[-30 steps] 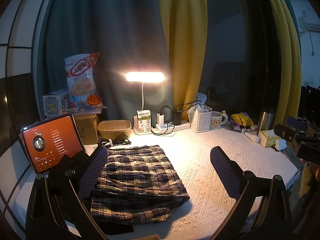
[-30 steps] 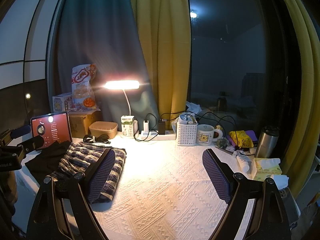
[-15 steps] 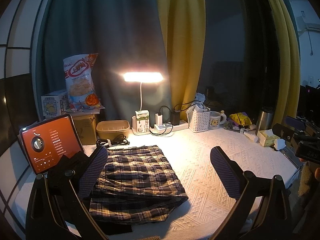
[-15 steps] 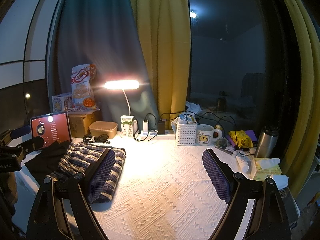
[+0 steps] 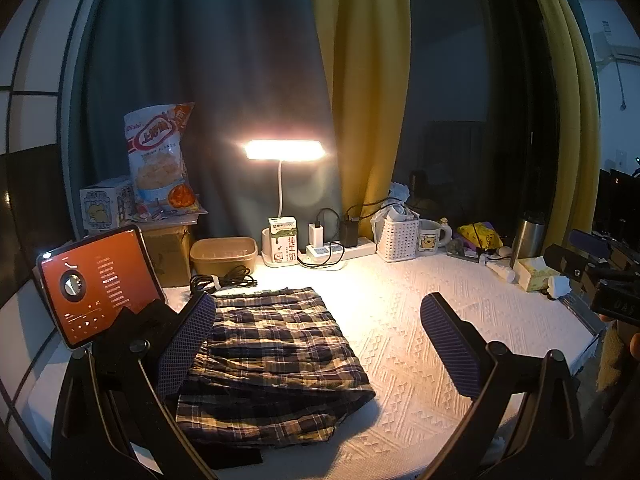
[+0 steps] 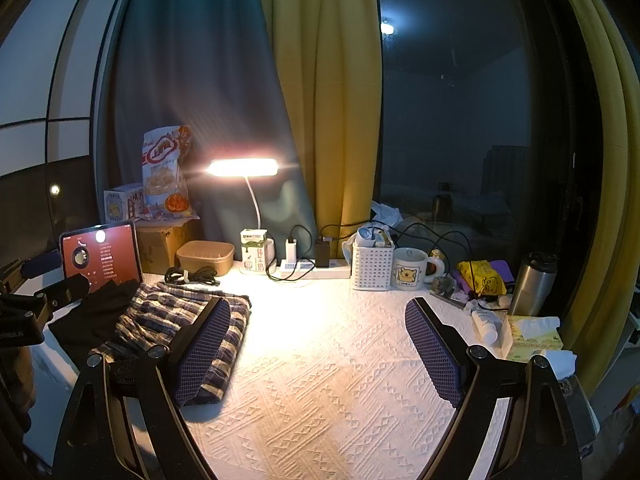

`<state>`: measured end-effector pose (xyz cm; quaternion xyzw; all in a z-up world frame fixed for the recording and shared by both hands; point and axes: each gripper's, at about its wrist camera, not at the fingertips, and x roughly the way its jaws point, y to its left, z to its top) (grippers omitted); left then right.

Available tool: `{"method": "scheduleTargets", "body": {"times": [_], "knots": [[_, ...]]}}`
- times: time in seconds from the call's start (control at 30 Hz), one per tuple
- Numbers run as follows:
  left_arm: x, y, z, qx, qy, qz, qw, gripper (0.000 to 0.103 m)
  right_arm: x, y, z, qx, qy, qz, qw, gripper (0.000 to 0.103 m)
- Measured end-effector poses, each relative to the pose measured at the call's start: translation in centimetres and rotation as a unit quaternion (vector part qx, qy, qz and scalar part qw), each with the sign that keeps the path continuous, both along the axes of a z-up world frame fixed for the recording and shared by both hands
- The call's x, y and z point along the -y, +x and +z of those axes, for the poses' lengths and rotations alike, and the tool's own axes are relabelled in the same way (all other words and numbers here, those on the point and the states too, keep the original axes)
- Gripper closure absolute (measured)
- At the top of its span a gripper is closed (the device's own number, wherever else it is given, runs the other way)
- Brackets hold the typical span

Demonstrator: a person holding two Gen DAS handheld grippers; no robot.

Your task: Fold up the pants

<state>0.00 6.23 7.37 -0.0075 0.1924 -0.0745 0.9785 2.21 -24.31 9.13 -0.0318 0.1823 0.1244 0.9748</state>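
The plaid pants [image 5: 276,356] lie folded in a flat stack on the white textured table cover [image 5: 404,344], left of centre; they also show in the right wrist view [image 6: 176,320] at the left. My left gripper [image 5: 316,344] is open and empty, held above the pants' right part. My right gripper [image 6: 316,356] is open and empty over the bare cover, to the right of the pants. The right gripper's body shows at the left wrist view's right edge [image 5: 600,280], and the left gripper's body at the right wrist view's left edge [image 6: 36,304].
A dark garment [image 5: 128,328] lies left of the pants, by a tablet [image 5: 96,280]. Along the back stand a lit lamp [image 5: 284,150], a tan tub [image 5: 224,254], a cable [image 5: 224,278], a milk carton [image 5: 283,240], a power strip [image 5: 340,248], a white basket [image 5: 398,240], a mug [image 5: 430,238] and a steel flask [image 5: 528,234].
The left wrist view has shifted very slightly. The pants and both grippers' jaws are unchanged.
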Motion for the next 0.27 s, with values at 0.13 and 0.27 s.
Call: {"method": "scheduleTargets", "body": {"times": [0.13, 0.27], "knots": [[0.0, -0.15, -0.03, 0.006, -0.001, -0.007, 1.0, 0.002, -0.01, 0.07, 0.01, 0.0, 0.0, 0.0, 1.0, 0.013], [0.02, 0.65, -0.57, -0.006, -0.008, -0.007, 0.9999, 0.002, 0.16, 0.34, -0.14, -0.006, -0.003, 0.002, 1.0, 0.013]]}}
